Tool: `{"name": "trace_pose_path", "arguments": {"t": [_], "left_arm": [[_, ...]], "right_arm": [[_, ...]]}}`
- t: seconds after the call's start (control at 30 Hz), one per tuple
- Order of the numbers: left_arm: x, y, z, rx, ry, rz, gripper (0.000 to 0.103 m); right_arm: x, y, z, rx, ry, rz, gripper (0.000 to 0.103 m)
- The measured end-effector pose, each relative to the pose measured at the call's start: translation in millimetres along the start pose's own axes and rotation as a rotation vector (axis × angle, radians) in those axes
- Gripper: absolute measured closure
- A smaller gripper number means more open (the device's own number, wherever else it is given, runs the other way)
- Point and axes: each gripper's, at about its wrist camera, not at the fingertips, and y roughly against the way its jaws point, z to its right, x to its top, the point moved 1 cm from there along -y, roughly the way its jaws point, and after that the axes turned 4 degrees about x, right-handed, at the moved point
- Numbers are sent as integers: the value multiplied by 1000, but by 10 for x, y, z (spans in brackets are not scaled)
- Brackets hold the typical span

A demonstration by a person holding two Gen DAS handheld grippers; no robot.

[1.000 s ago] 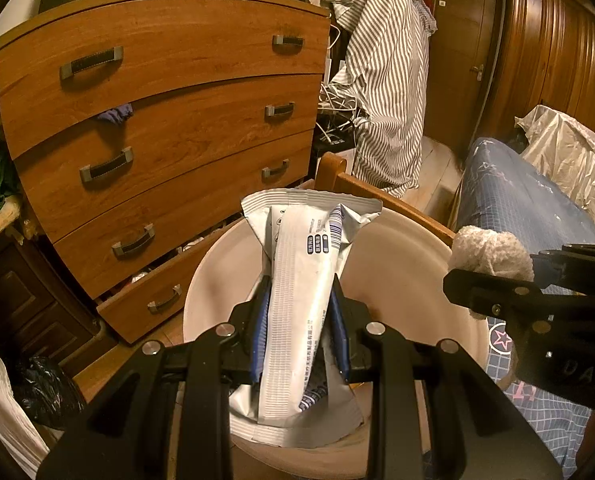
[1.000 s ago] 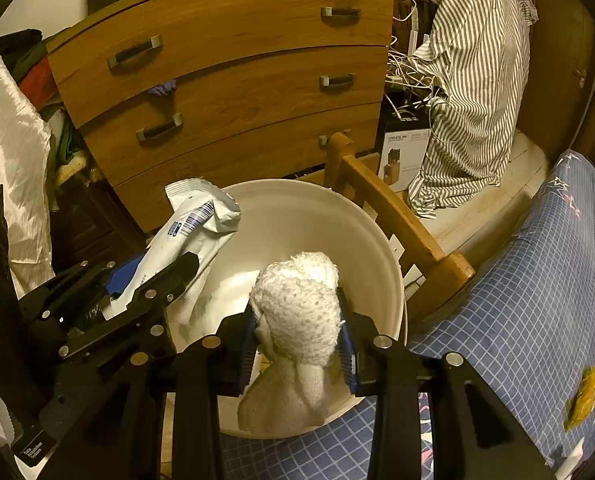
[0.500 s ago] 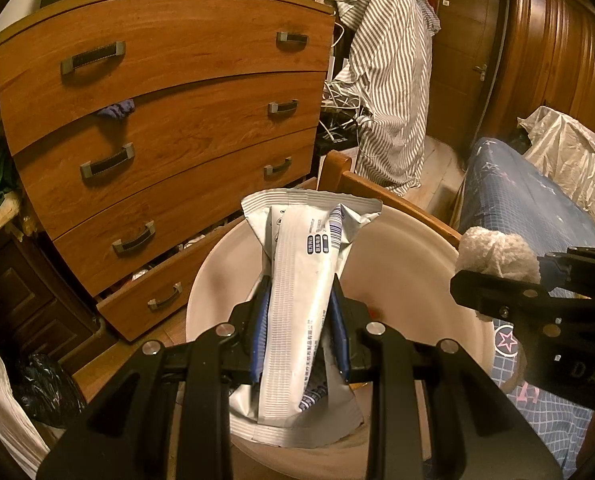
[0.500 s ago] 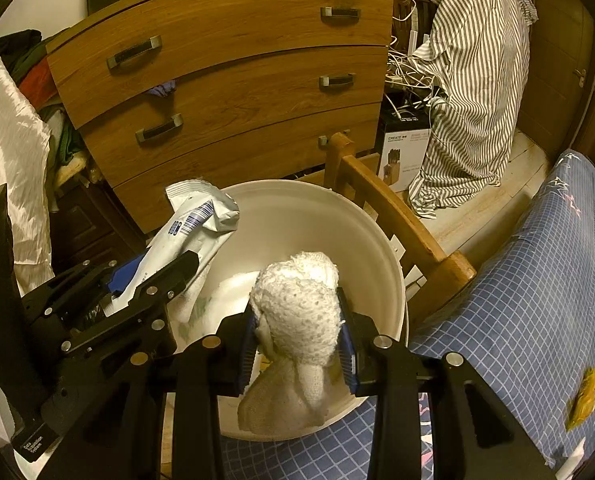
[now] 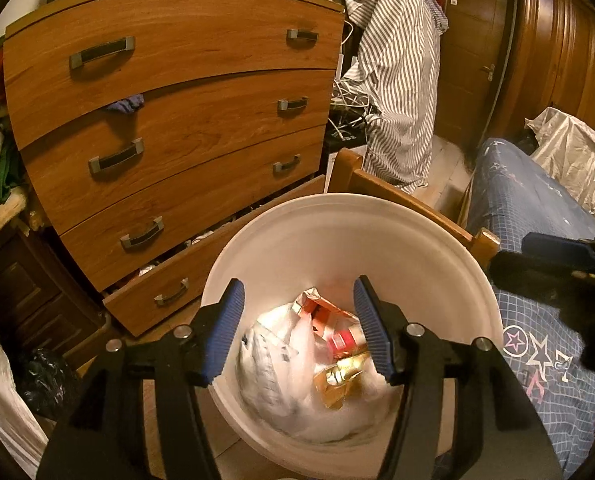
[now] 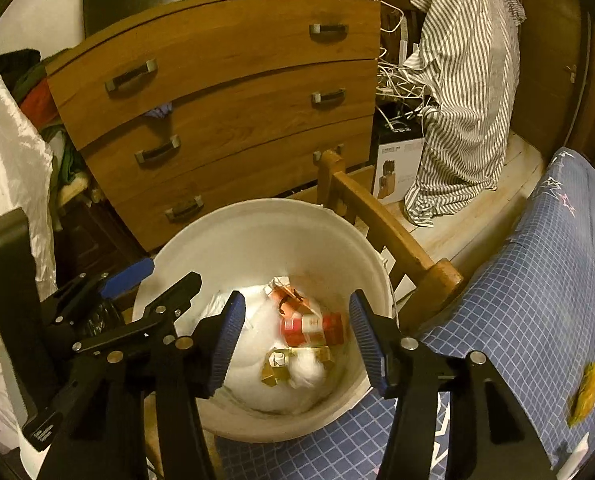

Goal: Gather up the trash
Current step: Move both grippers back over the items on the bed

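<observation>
A white round bin (image 5: 349, 224) (image 6: 257, 232) stands below both grippers. Inside lie a silver-white wrapper (image 5: 265, 364), a red carton (image 5: 339, 338) (image 6: 311, 326), a gold packet (image 5: 339, 378) (image 6: 275, 368) and a white crumpled tissue ball (image 6: 307, 368). My left gripper (image 5: 299, 328) is open and empty above the bin; it also shows at the left of the right wrist view (image 6: 149, 284). My right gripper (image 6: 295, 340) is open and empty above the bin; it shows at the right edge of the left wrist view (image 5: 553, 264). A yellow wrapper (image 6: 591, 384) lies on the blue bedspread.
A wooden chest of drawers (image 5: 177, 120) stands behind the bin, its bottom drawer pulled out. A wooden bed frame post (image 6: 377, 216) borders the bin on the right. A blue checked bedspread (image 6: 537, 280) covers the bed. A striped cloth (image 5: 397, 80) hangs at the back.
Both grippers have opened. The silver-white wrapper has dropped from the left gripper and the white tissue ball from the right gripper into the bin.
</observation>
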Motion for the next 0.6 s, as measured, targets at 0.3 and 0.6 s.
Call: {"name": "trace_pose_path", "arguments": {"t": [0.3, 0.6], "left_arm": [[-8, 297, 144, -29, -27, 27, 48], [-430, 662, 1142, -208, -199, 14, 48]], "right_arm": [[-247, 599, 118, -11, -31, 83, 47], [-1512, 1821, 755, -125, -137, 240, 32]]}}
